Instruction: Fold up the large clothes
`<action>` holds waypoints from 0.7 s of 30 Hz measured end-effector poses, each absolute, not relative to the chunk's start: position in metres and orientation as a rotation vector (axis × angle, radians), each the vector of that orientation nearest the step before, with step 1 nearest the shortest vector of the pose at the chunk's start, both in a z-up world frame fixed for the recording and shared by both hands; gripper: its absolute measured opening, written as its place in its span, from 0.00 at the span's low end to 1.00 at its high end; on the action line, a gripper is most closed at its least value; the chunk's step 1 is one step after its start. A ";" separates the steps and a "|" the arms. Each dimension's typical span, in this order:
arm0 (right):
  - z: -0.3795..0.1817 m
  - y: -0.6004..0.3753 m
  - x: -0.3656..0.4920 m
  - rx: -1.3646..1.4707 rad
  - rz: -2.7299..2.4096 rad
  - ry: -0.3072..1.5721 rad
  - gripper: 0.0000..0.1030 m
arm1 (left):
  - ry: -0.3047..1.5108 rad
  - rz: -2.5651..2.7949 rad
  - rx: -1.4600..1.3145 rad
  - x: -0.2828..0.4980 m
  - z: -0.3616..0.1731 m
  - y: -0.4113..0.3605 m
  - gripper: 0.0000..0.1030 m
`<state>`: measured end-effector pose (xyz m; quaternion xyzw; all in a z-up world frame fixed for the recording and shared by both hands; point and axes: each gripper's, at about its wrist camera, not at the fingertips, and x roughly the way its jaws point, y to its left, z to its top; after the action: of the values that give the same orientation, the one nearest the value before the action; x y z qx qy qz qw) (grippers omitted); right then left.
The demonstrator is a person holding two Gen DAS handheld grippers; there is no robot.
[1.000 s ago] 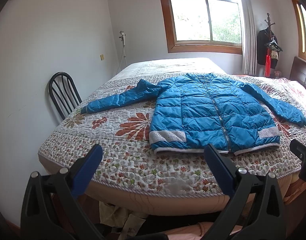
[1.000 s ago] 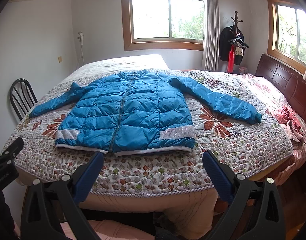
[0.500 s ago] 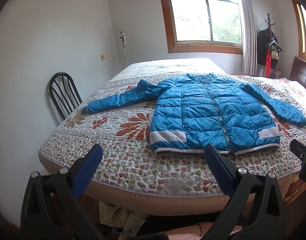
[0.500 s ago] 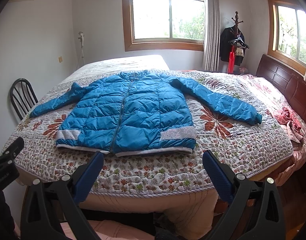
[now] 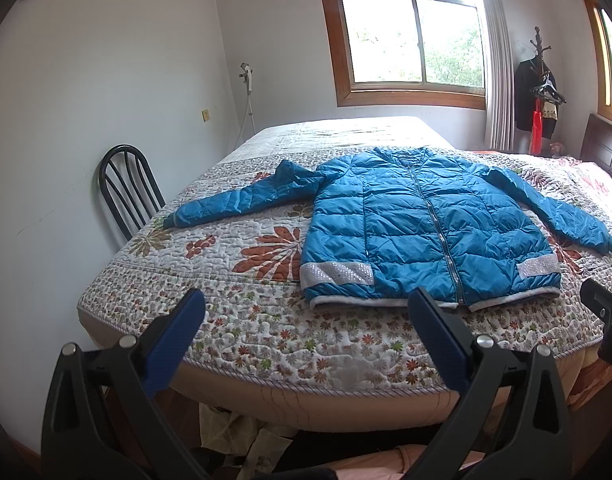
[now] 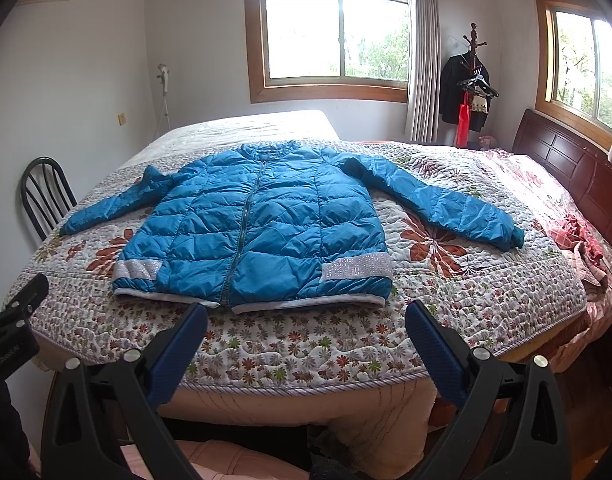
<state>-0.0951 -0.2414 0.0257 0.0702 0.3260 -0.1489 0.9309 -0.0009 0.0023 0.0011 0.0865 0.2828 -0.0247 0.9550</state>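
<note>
A blue quilted jacket [image 5: 417,228] lies flat and zipped on the floral bedspread [image 5: 234,320], sleeves spread out to both sides; it also shows in the right wrist view [image 6: 262,232]. My left gripper [image 5: 306,304] is open and empty, held off the near edge of the bed, short of the jacket's hem. My right gripper [image 6: 306,316] is open and empty, also in front of the bed edge below the hem. The right gripper's body shows at the right edge of the left wrist view [image 5: 605,320].
A black metal chair [image 5: 126,188] stands at the bed's left side by the wall. A dark wooden headboard [image 6: 565,168] is at the right, with a red cloth [image 6: 577,236] near it. A coat stand [image 6: 471,84] stands by the window.
</note>
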 end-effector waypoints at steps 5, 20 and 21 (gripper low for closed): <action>0.026 -0.242 -0.095 0.143 -0.305 0.666 0.96 | 0.573 -0.050 0.176 -0.001 0.001 0.002 0.97; 0.026 -0.241 -0.094 0.143 -0.303 0.665 0.96 | 0.573 -0.050 0.176 -0.001 0.001 0.002 0.97; 0.026 -0.241 -0.094 0.143 -0.303 0.665 0.96 | 0.573 -0.050 0.176 -0.001 0.001 0.002 0.97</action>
<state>-0.0944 -0.2407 0.0264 0.0700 0.3248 -0.1480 0.9315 -0.0012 0.0022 0.0011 0.0869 0.2822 -0.0245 0.9551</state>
